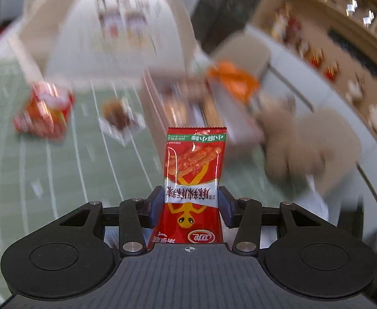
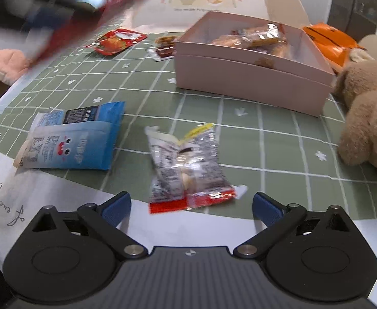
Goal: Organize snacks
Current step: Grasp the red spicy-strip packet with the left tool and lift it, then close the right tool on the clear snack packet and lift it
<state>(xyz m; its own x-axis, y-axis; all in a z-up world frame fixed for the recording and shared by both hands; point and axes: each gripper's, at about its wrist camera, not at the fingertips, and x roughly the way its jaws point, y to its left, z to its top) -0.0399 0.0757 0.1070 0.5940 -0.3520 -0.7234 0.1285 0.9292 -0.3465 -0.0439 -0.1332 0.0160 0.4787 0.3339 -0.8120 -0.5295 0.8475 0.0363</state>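
The left gripper (image 1: 192,200) has its blue pads pressed on both sides of a red snack packet (image 1: 195,175), which stands upright between them, its top edge toward twelve o'clock in the left wrist view; everything behind it there is smeared by blur. The right gripper (image 2: 191,203) hangs with its jaws spread wide and nothing between the pads, above the near edge of the green checked tablecloth (image 2: 278,149). Just beyond its fingertips, at twelve o'clock, lies a clear packet with a red end (image 2: 186,167), flat on the cloth. At ten o'clock from that lie two blue packets (image 2: 72,139), one overlapping the other. Further off at one o'clock stands an open pink box (image 2: 250,77) with wrapped snacks inside. At eleven o'clock, beyond the box's left corner, lie a small red packet (image 2: 116,40) and a small brown snack (image 2: 165,46). A brown plush toy (image 2: 368,118) sits at three o'clock, just beside the box, with an orange bag (image 2: 330,41) behind it
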